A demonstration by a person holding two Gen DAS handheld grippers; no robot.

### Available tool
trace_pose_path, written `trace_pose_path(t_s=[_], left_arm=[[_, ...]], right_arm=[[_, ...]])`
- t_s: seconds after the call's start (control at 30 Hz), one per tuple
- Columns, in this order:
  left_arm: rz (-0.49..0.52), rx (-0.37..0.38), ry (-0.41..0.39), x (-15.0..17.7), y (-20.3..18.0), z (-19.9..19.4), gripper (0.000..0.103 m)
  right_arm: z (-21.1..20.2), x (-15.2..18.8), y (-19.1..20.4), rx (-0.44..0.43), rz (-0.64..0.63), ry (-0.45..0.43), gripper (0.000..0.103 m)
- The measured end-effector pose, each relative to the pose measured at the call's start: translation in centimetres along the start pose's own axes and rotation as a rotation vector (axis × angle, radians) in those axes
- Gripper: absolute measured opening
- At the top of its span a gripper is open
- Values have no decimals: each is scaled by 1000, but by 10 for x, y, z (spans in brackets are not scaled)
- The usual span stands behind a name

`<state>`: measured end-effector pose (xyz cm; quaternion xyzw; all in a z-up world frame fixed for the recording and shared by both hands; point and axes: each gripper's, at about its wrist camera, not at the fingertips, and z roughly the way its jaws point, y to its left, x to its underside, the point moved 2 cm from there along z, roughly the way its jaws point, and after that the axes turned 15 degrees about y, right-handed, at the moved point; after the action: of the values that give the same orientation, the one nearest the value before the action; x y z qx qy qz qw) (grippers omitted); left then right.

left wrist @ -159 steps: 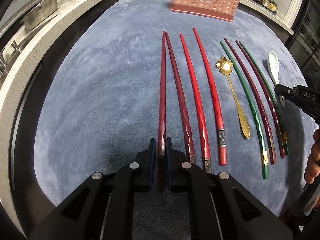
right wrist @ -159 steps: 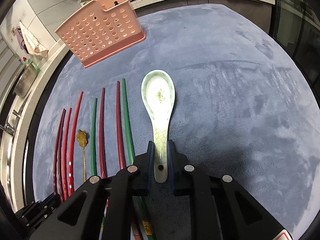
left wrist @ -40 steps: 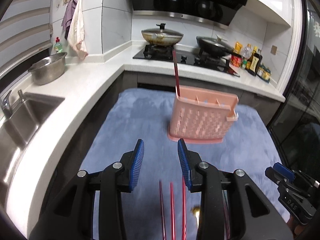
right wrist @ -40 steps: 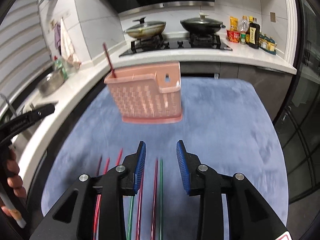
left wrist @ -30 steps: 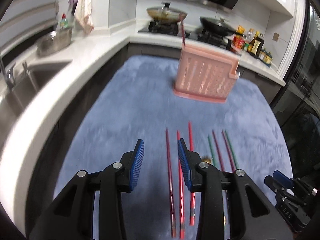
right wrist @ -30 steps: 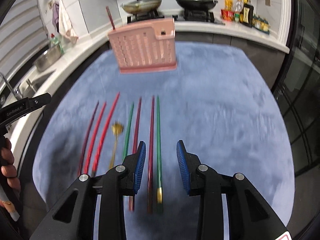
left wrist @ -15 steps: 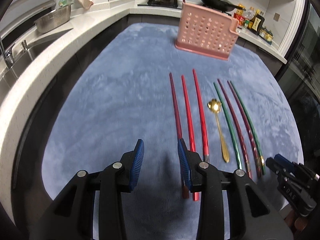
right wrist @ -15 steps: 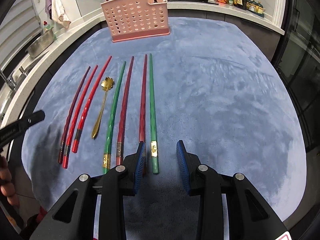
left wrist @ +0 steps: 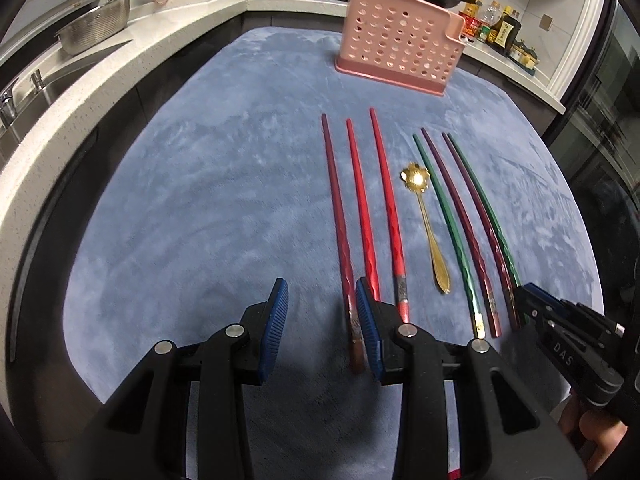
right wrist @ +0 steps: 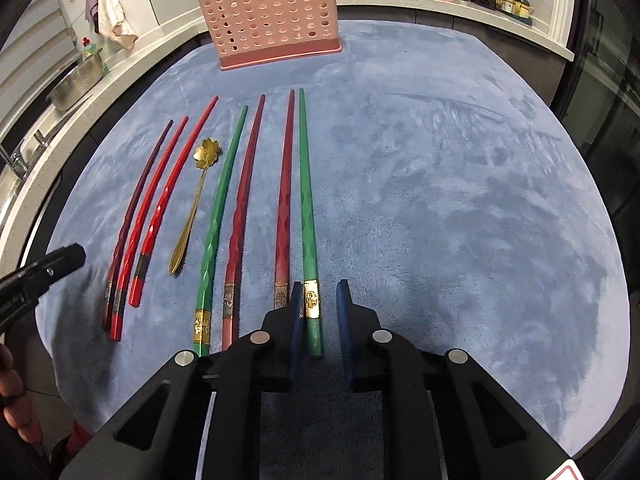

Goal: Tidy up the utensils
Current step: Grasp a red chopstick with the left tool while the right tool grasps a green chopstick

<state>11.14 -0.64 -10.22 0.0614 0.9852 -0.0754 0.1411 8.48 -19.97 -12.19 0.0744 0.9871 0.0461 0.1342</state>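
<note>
Several red, maroon and green chopsticks lie side by side on the blue-grey mat (left wrist: 200, 200). A gold flower spoon (left wrist: 426, 216) lies among them. The pink perforated utensil holder (left wrist: 396, 56) stands at the far edge with a red chopstick in it. My left gripper (left wrist: 322, 300) is open and low, the leftmost dark red chopstick (left wrist: 340, 232) just inside its right finger. My right gripper (right wrist: 318, 300) is open, its jaws on either side of the rightmost green chopstick (right wrist: 306, 200) near its gold-banded end. The holder (right wrist: 276, 16) also shows in the right wrist view.
A white counter (left wrist: 80, 80) with a steel colander (left wrist: 96, 28) and sink runs along the left. A stove with pans and sauce bottles (left wrist: 496, 28) stands behind the holder. The right gripper's body (left wrist: 572, 344) sits at the mat's near right corner.
Both grippers have come down from the holder toward the near ends of the chopsticks. The ceramic spoon and one dark red chopstick no longer lie on the mat.
</note>
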Motion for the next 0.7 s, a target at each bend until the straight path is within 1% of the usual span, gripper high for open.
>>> trace_pose_path(t_s=[0.13,0.27,0.5,0.6,0.7], left_arm=[[10,3,17,5,-5,5,33],[14,8,30,8,-7,9,33],[10,15,55,15,-7,17,33],[10,17,79,16,-7,23,33],[12,9,80,18,-7,25,33]], right_arm=[[1,0,0,5,-7,-5,14],[1,2,0,2,-7,-4,9],[1,3,1,-1,-4,-5,9],[1,3,1,1,-7,-5,9],[1,3,1,1,-7,-5,9]])
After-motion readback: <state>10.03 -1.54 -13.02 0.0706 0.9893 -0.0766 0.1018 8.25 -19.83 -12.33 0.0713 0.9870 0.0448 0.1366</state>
